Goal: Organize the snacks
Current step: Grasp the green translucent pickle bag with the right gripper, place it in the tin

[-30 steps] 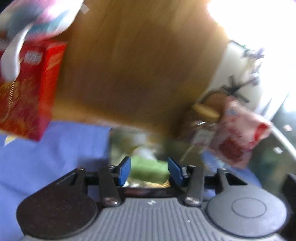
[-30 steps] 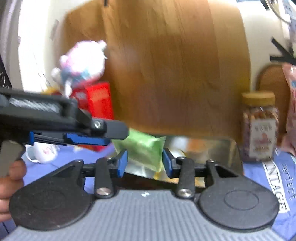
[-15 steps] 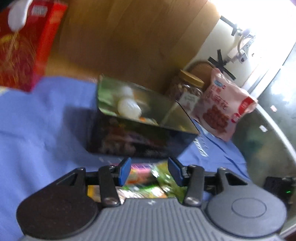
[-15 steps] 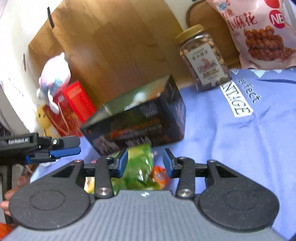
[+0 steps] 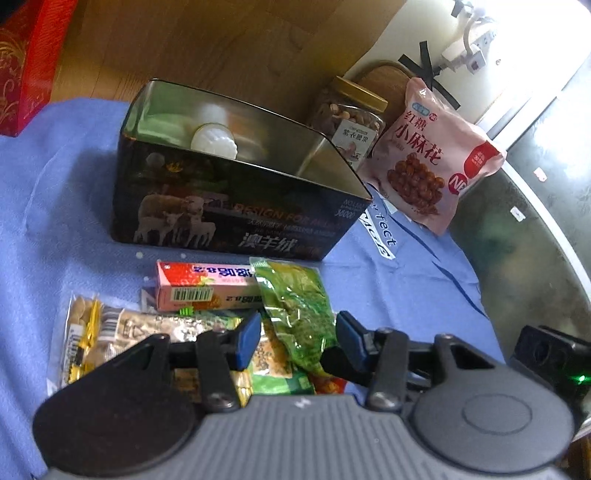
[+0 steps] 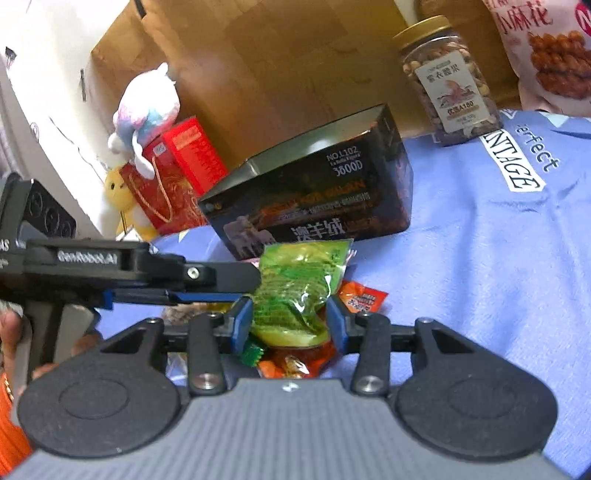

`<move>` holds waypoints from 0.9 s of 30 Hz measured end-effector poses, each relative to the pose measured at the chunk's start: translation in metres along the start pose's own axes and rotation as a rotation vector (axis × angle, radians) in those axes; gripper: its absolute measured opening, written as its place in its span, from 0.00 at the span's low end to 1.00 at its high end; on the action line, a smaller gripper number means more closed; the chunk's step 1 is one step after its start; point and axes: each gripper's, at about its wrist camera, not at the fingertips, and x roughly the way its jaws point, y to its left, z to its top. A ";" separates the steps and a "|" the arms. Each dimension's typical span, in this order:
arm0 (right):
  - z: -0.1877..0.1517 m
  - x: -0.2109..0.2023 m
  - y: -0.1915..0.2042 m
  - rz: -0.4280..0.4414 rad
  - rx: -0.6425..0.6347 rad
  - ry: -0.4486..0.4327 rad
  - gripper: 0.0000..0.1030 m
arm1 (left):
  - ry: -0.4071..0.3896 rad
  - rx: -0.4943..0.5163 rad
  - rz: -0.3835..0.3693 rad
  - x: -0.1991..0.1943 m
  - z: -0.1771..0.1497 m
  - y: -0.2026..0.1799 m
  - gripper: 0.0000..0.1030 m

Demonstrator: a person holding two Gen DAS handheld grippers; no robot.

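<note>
CHANGE: we have swung both grippers down from the tin (image 5: 236,192) to the snack pile on the blue-clothed surface (image 5: 55,206) | JAWS: right gripper (image 6: 290,319) opening around green packet (image 6: 295,291), unclamped; left gripper (image 5: 295,338) apart | VIEWS: left alone shows tin contents, pink box (image 5: 207,286); right alone shows plush toy (image 6: 147,107).

Daylight floods in from the upper right of my left view, blowing the wall (image 5: 535,33) out to white glare. The tin (image 5: 236,206) stays dim, its lettering soft. My right view is evenly lit and sharper (the jar (image 6: 448,77) label still blurs). Fisheye bending curves both edges.
</note>
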 end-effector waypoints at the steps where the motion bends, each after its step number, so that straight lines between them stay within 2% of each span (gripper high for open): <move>1: -0.001 -0.001 -0.001 -0.002 -0.011 0.004 0.55 | -0.002 0.000 -0.008 -0.002 0.000 0.000 0.50; 3: -0.002 -0.001 -0.004 0.017 -0.009 0.015 0.60 | -0.004 0.010 -0.008 -0.003 0.002 -0.002 0.51; 6: -0.004 0.003 -0.001 0.026 -0.038 0.010 0.61 | 0.015 0.046 0.006 0.007 0.004 -0.010 0.47; 8: -0.004 0.005 0.002 0.022 -0.058 0.004 0.61 | 0.009 0.074 0.026 0.012 0.002 -0.017 0.41; 9: -0.004 0.004 0.003 0.016 -0.062 0.002 0.61 | 0.002 0.087 0.041 0.013 0.000 -0.020 0.33; 10: -0.005 0.004 0.005 0.003 -0.078 -0.003 0.58 | -0.003 0.094 0.056 0.014 -0.001 -0.021 0.27; 13: -0.007 0.002 0.007 -0.014 -0.112 -0.016 0.53 | -0.003 0.068 0.026 0.011 -0.003 -0.020 0.21; 15: -0.008 0.002 0.008 -0.018 -0.125 -0.023 0.51 | -0.011 0.067 -0.006 0.007 -0.004 -0.023 0.21; 17: -0.008 0.002 0.008 -0.022 -0.132 -0.026 0.42 | -0.013 0.077 -0.046 0.005 -0.005 -0.028 0.20; 19: -0.008 0.002 0.008 -0.036 -0.134 -0.033 0.36 | -0.021 0.100 -0.049 0.005 -0.006 -0.035 0.18; 23: -0.008 0.003 0.009 -0.065 -0.140 -0.044 0.34 | -0.024 0.100 -0.038 0.010 -0.005 -0.037 0.16; 27: -0.009 -0.004 0.012 -0.089 -0.147 -0.088 0.31 | -0.039 0.074 -0.082 -0.001 -0.003 -0.034 0.16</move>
